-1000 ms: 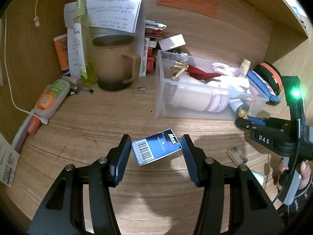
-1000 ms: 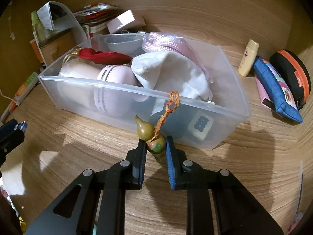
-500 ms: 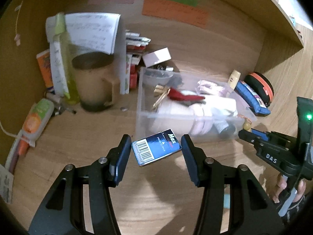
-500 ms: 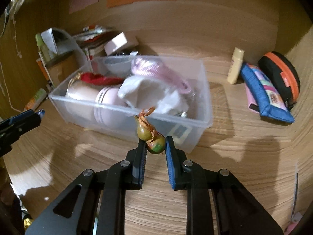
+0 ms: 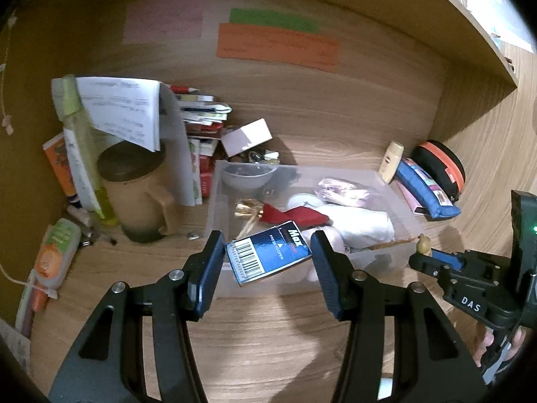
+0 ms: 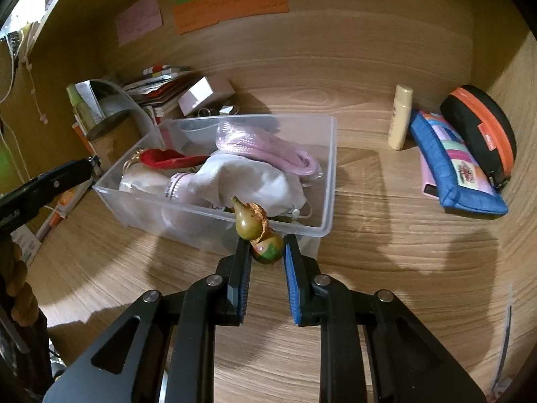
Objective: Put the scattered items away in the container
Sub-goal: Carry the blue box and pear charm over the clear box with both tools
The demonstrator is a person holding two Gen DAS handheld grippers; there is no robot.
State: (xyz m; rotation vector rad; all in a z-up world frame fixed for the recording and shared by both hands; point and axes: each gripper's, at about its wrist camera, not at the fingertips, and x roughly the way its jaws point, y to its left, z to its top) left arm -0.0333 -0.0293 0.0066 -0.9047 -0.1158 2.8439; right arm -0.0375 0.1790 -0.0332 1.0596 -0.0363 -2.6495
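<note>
My left gripper [image 5: 266, 257] is shut on a small blue staple box [image 5: 268, 255] with a barcode, held in the air just in front of the clear plastic container [image 5: 407, 216]. My right gripper [image 6: 266, 253] is shut on a small green gourd charm [image 6: 260, 233] with an orange cord, held up at the container's near wall [image 6: 315, 230]. In the left wrist view the right gripper [image 5: 418, 260] shows at the right with the gourd [image 5: 423, 244] at its tip. The container holds a white cloth [image 6: 248, 181], a pink strap, a red item and a pale bottle.
Left of the container stand a brown mug [image 5: 136, 198], a green spray bottle [image 5: 84, 154], papers and a stack of packets. A cream tube [image 6: 401, 117], a blue pouch [image 6: 453, 164] and a black-and-orange case [image 6: 480, 127] lie to its right. Wooden walls close the back and sides.
Both grippers have risen with their loads and now look down over the container's rim. The gourd's cord, earlier hooked over the container wall, has come free and curled against the gourd.
</note>
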